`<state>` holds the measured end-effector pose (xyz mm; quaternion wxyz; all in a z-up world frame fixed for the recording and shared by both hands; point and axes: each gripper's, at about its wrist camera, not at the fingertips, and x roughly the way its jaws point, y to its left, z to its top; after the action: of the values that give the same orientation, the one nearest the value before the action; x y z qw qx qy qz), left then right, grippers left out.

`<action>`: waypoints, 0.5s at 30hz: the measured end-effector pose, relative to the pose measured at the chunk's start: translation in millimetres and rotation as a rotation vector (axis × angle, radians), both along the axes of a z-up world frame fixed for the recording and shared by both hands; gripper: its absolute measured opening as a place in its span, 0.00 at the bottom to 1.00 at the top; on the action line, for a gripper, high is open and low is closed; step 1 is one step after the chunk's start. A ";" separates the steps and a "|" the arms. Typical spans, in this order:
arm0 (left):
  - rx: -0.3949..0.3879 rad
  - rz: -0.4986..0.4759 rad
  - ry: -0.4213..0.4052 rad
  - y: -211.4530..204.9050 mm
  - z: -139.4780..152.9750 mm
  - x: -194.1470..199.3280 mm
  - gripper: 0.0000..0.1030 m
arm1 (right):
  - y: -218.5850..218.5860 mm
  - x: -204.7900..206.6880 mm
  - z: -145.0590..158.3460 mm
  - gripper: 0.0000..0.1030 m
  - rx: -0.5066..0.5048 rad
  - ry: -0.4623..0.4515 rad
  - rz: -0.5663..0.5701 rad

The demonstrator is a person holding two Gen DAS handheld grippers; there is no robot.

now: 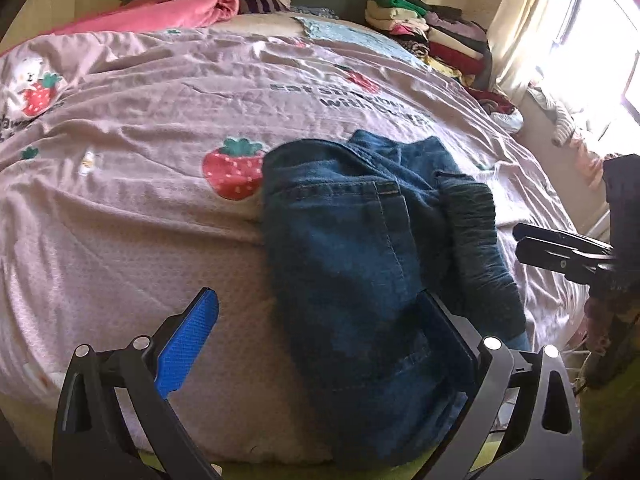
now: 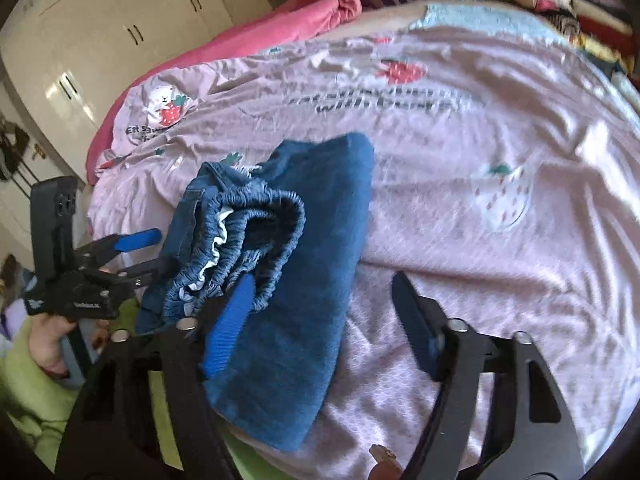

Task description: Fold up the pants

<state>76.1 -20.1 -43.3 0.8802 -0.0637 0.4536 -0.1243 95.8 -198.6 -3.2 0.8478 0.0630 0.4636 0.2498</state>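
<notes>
Left gripper (image 1: 316, 344) spread wide over folded pants (image 1: 372, 264), right gripper (image 2: 324, 312) spread beside pants, strawberry bedspread (image 1: 140, 208) beneath pants

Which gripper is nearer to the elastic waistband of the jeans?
Right. The right gripper has one finger against the waistband; the left gripper sits open beside its far end.

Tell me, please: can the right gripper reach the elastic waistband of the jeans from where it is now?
Probably yes. The right gripper is open, its left finger already beside the waistband, and nothing lies between them. The left gripper is close on the far side of the jeans, so space there looks tight.
</notes>
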 end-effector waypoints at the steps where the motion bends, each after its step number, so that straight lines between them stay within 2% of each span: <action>1: -0.004 -0.008 0.008 -1.8 -2.7 1.6 0.93 | -1.0 1.1 -1.6 0.58 0.019 0.009 -0.006; 3: -0.036 -0.024 0.026 -4.0 -7.5 4.4 0.77 | -2.5 4.2 -4.4 0.57 0.057 0.031 -0.010; 6: -0.050 -0.049 0.028 -11.0 -10.0 6.5 0.71 | -0.6 10.9 -11.9 0.57 0.053 0.060 -0.014; 12: -0.053 -0.068 0.025 -18.8 -9.8 7.2 0.69 | 12.9 19.8 -25.3 0.49 0.080 0.106 0.025; 15: -0.057 -0.066 0.030 -18.6 -12.8 10.2 0.70 | 19.2 24.8 -28.4 0.49 0.076 0.105 0.039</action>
<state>86.3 -38.7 -56.1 0.8665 -0.0755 0.4649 -0.1653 120.6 -179.3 -31.6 0.8144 0.0992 0.4985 0.2801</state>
